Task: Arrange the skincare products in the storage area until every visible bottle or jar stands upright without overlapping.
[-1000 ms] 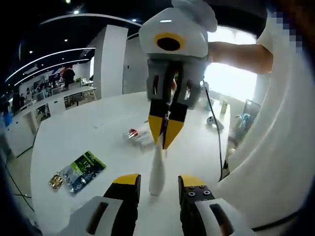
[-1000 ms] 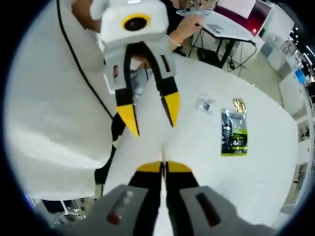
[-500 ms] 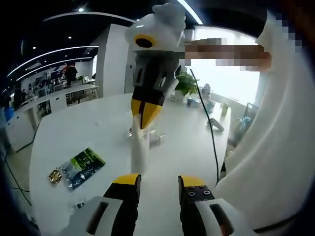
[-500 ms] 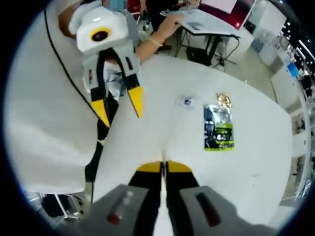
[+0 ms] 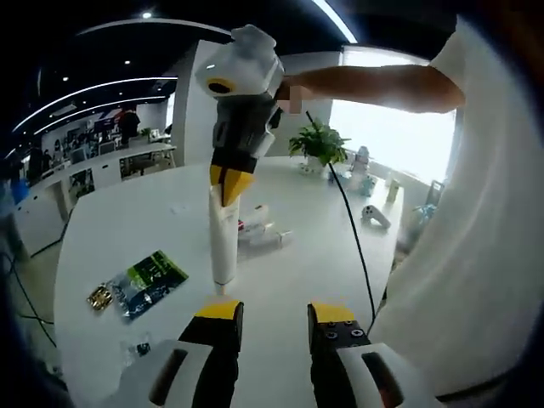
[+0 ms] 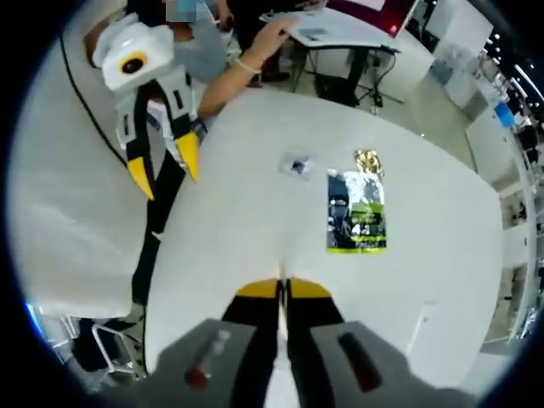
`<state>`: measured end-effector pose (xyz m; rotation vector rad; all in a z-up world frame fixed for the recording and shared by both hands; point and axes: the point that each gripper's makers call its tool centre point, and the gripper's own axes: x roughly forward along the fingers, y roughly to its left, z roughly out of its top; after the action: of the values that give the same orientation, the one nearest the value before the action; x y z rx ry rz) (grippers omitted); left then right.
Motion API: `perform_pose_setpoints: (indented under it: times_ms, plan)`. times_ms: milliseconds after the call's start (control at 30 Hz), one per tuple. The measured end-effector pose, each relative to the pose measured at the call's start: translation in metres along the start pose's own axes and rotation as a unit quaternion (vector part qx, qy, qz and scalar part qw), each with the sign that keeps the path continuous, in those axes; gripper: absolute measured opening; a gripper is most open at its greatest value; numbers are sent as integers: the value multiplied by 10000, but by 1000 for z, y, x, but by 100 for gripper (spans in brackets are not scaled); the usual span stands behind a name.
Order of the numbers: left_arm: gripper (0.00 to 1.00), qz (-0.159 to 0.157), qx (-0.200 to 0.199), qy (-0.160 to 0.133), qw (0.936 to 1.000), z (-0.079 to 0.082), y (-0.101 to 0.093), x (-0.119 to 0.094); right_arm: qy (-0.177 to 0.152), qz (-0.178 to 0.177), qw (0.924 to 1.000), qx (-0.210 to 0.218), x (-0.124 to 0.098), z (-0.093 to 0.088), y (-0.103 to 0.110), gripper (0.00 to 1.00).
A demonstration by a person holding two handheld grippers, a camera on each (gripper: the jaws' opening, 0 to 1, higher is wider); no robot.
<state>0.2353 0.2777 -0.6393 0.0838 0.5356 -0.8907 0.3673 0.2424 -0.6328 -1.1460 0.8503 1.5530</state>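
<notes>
In the left gripper view, my left gripper is spread apart and holds nothing, while straight ahead of it the right gripper clamps the top of a white tube, its long axis upright above the table. In the right gripper view, my pressed-together jaws hide the tube; the left gripper hangs up and to the left.
</notes>
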Motion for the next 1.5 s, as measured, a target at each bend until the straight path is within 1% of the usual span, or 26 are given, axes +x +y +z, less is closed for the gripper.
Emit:
perform_pose_setpoints:
  times_ms: [100,400,700,933,1233,1367,1500]
  plan:
    - [32,30,-32,0,10000,-1,1,-1,8,-6,10000,47,0,-1,-9,0]
    - [32,79,-74,4,9999,-4,4,-5,101,-13,9999,114,2,-8,-27,1]
    - [31,138,-101,32,9998,-7,12,-9,200,-30,9997,145,-1,-15,-50,1]
    - [31,164,-132,24,9998,-6,14,-9,285,-34,9993,246,-1,-24,-68,1]
    - [31,147,-140,82,9998,-8,16,-7,318,-107,9989,316,0,-29,-89,1]
    - [31,175,-153,80,9997,-7,21,-8,274,-158,9986,435,-1,-30,-100,1]
    - [31,208,-150,93,9996,-8,25,-9,334,-220,9976,568,1,-30,-110,1]
